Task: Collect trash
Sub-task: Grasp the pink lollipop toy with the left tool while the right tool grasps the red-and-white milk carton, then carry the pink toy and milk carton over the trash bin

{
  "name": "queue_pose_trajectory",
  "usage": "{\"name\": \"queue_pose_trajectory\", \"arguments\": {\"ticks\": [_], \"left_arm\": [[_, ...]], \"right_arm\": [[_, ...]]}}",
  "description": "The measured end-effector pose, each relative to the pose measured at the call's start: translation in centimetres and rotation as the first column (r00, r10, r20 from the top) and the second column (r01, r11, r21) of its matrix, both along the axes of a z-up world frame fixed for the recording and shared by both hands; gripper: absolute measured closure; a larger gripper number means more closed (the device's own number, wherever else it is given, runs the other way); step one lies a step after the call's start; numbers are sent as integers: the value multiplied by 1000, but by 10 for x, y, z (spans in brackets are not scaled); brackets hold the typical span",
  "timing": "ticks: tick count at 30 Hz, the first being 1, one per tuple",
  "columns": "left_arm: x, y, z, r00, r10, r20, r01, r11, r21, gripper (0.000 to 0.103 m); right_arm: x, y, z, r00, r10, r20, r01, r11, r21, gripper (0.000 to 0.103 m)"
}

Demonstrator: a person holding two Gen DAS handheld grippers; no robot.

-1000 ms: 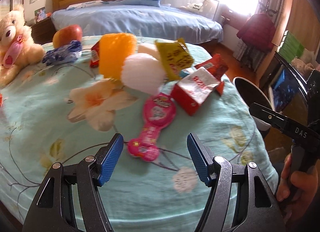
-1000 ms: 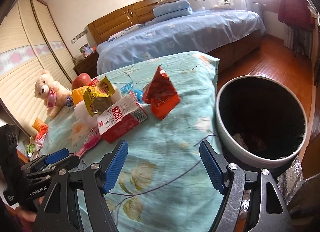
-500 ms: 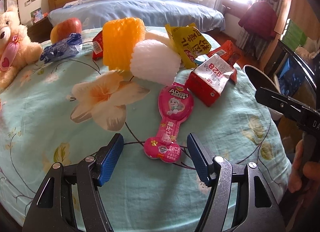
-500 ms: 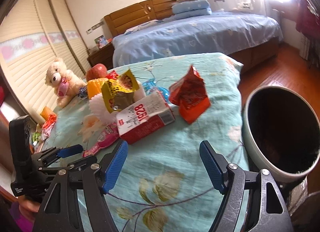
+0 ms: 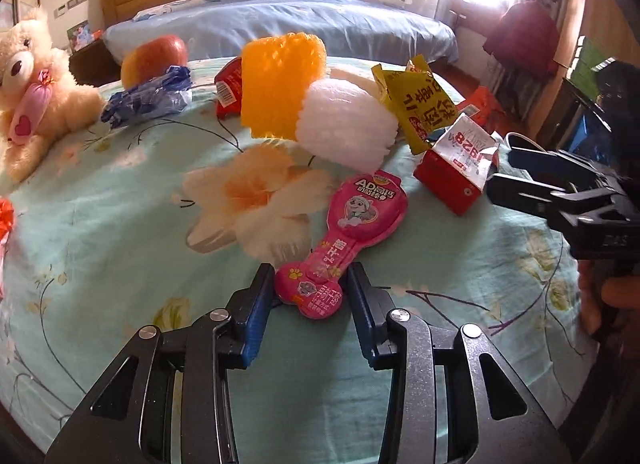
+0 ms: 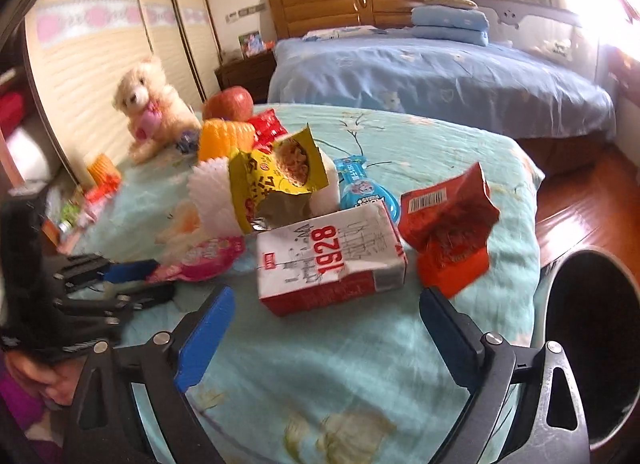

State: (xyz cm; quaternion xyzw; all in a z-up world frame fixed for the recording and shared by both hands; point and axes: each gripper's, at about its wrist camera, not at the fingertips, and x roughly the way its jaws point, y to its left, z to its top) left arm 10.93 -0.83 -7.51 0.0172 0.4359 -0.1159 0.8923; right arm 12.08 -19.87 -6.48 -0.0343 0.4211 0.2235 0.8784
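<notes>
**Left claw closing around pink wrapper on cluttered bed**

Left wrist view: the left claw [image 5: 310, 296] is straddling the narrow end of a pink cartoon-printed wrapper [image 5: 348, 236] lying flat on the teal floral bedspread [image 5: 120, 232]; its blue pads [image 5: 256, 316] are sitting just beside the wrapper's edges, and whether they are pressing on it cannot be told. Beyond are lying a white foam net [image 5: 346, 124], an orange foam net [image 5: 280, 84], a yellow snack bag [image 5: 420, 104] and a red-and-white carton [image 5: 460, 172]. An apple [image 5: 156, 58] and a teddy bear [image 5: 28, 92] are sitting at the far left. The right claw is reaching in from the right edge.

Right wrist view: the right claw [image 6: 324, 328] is hanging spread wide and empty above the bedspread, just short of the carton [image 6: 332, 260] marked 1928. A crumpled red bag [image 6: 448, 232] is lying right of the carton, and a dark round bin [image 6: 592, 344] is standing beside the bed at lower right. The left claw [image 6: 132, 276] is appearing blurred at left, by the pink wrapper [image 6: 204, 262].
</notes>
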Motion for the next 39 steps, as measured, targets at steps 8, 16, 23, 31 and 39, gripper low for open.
{"name": "queue_pose_trajectory", "arguments": {"ticks": [8, 16, 23, 31, 39], "left_arm": [[7, -10, -1, 999, -51, 7, 51, 998, 23, 51], [-1, -8, 2, 999, -35, 13, 35, 999, -23, 69], [-17, -23, 8, 997, -72, 28, 73, 995, -61, 69], [-29, -55, 16, 988, -149, 41, 152, 985, -78, 69], [-30, -89, 20, 976, -212, 48, 215, 973, -77, 69]], "right_arm": [[19, 10, -14, 999, 12, -43, -14, 998, -56, 10], [8, -14, -3, 997, -66, -44, 67, 997, 31, 13], [-21, -33, 2, 991, -127, -35, 129, 989, 69, 13], [-46, -70, 3, 972, -232, -38, 234, 967, 104, 13], [-60, -110, 5, 942, -333, -44, 336, 934, 124, 13]]}}
